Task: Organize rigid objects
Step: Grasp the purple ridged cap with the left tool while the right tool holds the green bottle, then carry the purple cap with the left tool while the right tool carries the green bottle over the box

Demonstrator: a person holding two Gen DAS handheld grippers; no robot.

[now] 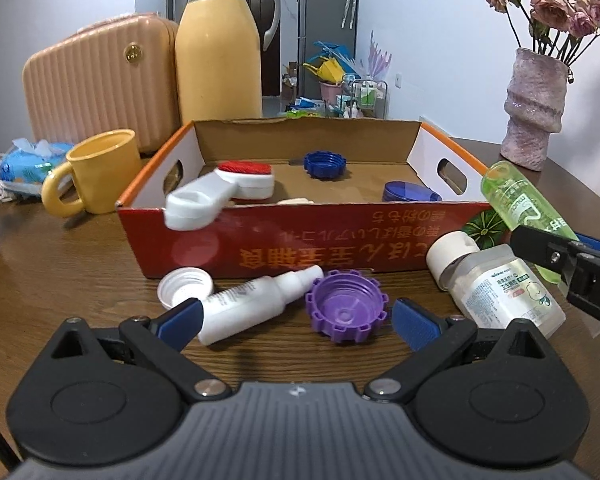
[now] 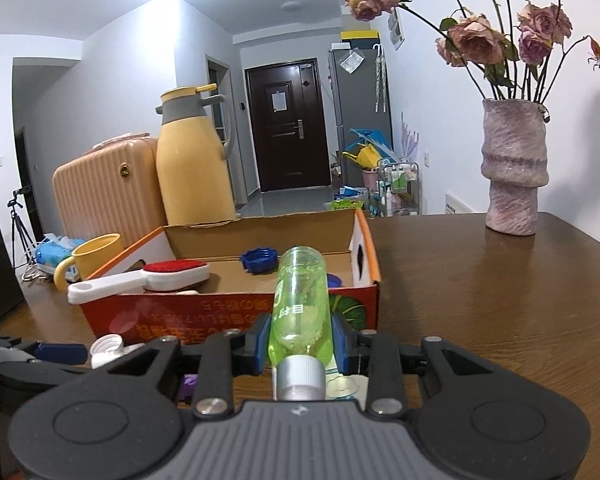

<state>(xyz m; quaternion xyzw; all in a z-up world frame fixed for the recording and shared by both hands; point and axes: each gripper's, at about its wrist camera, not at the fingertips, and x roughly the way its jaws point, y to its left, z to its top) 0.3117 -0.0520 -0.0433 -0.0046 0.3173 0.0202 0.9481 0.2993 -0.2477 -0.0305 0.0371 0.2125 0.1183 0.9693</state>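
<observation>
My right gripper (image 2: pixel 300 340) is shut on a green bottle (image 2: pixel 300 300) with a silver cap, held above the table in front of the cardboard box (image 2: pixel 236 316); the green bottle also shows in the left wrist view (image 1: pixel 520 200). My left gripper (image 1: pixel 296 316) is open, low over the table, around a white spray bottle (image 1: pixel 252 304) and a purple cap (image 1: pixel 346 306). A white cap (image 1: pixel 184 286) and a clear jar (image 1: pixel 500 288) lie nearby. The box (image 1: pixel 300 244) holds a red-topped white brush (image 1: pixel 228 192), a blue cap (image 1: pixel 324 164) and a blue lid (image 1: pixel 410 192).
A yellow mug (image 1: pixel 96 172), a yellow thermos (image 1: pixel 220 44), a peach case (image 1: pixel 92 80) and a tissue pack (image 1: pixel 28 164) stand left of the box. A pink vase with dried roses (image 2: pixel 514 168) stands at the right on the wooden table (image 2: pixel 500 300).
</observation>
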